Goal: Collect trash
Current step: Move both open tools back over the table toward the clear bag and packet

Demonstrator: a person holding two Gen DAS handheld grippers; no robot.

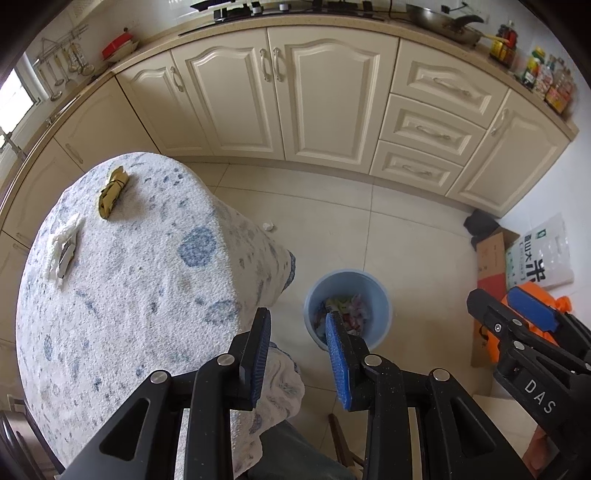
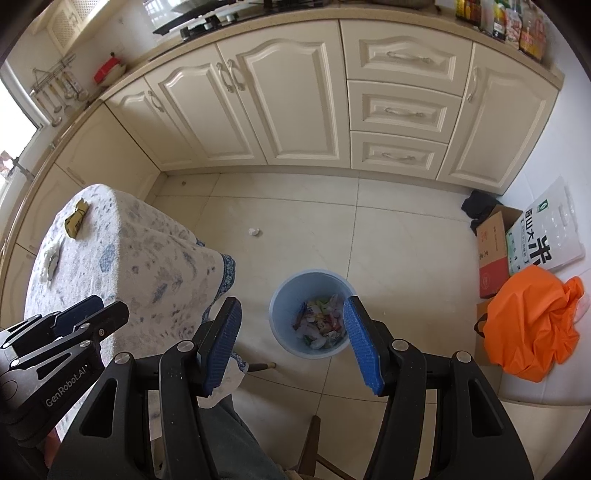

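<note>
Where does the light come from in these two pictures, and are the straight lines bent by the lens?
Left wrist view: daylight enters from the window, blown out white; the cupboards curve strongly. Right wrist view: same window glare at left; the countertop bows, corners go black.

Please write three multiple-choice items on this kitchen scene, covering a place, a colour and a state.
1. Where is the small white crumpled scrap?
A. on the floor
B. in the bin
C. on the counter

2. What colour is the bin?
A. red
B. light blue
C. black

3. How does the left gripper stand?
A. clamped on a wrapper
B. clamped on a cloth
C. jaws apart, nothing between

Answers: A, it lies on tiles beyond the table; B, its wall is pale blue; C, only floor and bin show between the pads.
</note>
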